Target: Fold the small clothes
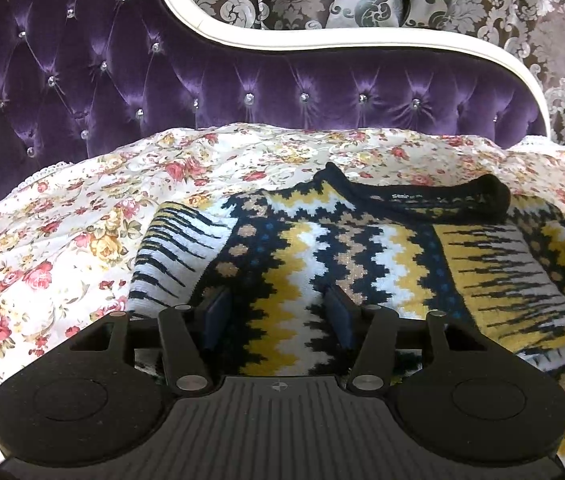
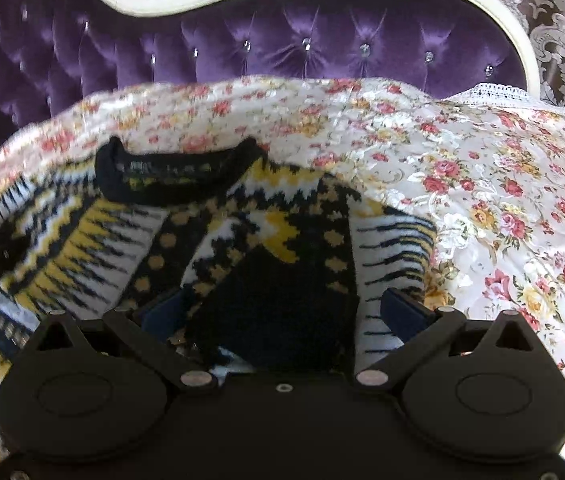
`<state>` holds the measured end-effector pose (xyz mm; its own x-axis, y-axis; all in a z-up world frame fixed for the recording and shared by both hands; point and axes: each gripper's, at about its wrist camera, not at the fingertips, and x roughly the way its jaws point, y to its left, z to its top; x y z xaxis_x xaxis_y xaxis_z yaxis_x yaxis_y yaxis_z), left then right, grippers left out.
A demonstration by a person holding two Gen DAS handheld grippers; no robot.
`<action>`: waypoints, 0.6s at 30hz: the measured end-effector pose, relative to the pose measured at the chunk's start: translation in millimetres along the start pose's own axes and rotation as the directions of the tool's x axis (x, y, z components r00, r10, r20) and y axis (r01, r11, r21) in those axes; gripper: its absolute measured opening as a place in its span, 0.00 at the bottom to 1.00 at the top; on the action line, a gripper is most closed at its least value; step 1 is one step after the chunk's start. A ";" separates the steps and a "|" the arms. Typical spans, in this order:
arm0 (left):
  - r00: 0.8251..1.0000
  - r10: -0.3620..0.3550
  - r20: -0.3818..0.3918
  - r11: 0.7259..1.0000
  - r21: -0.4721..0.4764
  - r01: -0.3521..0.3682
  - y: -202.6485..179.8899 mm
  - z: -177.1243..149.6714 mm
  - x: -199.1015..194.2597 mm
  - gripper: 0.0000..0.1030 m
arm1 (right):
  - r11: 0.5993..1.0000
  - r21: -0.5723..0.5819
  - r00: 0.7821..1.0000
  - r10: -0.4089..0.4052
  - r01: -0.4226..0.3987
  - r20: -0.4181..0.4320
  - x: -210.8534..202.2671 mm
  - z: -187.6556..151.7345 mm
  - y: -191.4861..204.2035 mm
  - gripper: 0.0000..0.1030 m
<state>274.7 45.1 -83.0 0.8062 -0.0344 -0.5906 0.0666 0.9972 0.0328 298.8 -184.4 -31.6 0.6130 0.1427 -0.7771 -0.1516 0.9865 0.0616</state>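
Note:
A small knitted sweater (image 1: 322, 252) in navy, yellow and white zigzags lies on a floral bedspread, black collar (image 1: 442, 196) toward the headboard, both sleeves folded in over the body. My left gripper (image 1: 278, 320) is open just above the sweater's lower middle, holding nothing. In the right wrist view the same sweater (image 2: 242, 232) shows with its collar (image 2: 170, 176) at upper left. My right gripper (image 2: 282, 312) is open wide, jaws either side of the folded right sleeve's dark cuff (image 2: 278, 312), not closed on it.
The floral bedspread (image 1: 62, 240) covers the bed around the sweater, with a broad bare stretch to the right (image 2: 502, 220). A purple tufted headboard (image 1: 202, 92) with a cream frame stands behind. Patterned curtains (image 1: 542, 40) hang beyond it.

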 end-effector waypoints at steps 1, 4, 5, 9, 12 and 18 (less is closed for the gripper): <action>1.000 0.000 0.001 1.000 0.001 0.000 0.0 -0.3 0.0 0.50 | 1.000 -0.025 1.000 -0.013 0.012 -0.011 2.0 -1.1 3.3 1.00; 1.000 0.003 0.004 1.000 0.006 -0.003 -0.3 -0.6 0.1 0.50 | 0.997 -0.071 0.999 -0.037 0.036 -0.010 2.7 -2.9 10.7 1.00; 1.000 0.005 0.005 1.000 0.007 -0.005 -0.5 -0.8 0.0 0.50 | 0.996 -0.079 0.999 -0.041 0.040 -0.009 2.9 -3.2 12.2 1.00; 1.000 0.010 0.008 1.000 0.016 -0.011 -1.3 -1.3 0.0 0.50 | 0.993 -0.101 0.999 -0.053 0.053 -0.006 2.3 -3.7 15.3 1.00; 1.000 0.014 0.011 1.000 0.021 -0.015 -1.7 -1.7 0.3 0.50 | 0.992 -0.110 0.998 -0.060 0.059 -0.004 2.9 -4.2 17.7 1.00; 1.000 0.018 0.014 0.999 0.028 -0.018 -2.8 -1.9 0.2 0.50 | 0.984 -0.153 0.996 -0.091 0.092 0.010 3.8 -5.0 27.6 1.00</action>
<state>273.6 42.4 -84.7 0.8151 -0.0173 -0.5790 0.0679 0.9955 0.0658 293.0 -157.0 -36.0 0.6320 0.0531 -0.7731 -0.2113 0.9716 -0.1060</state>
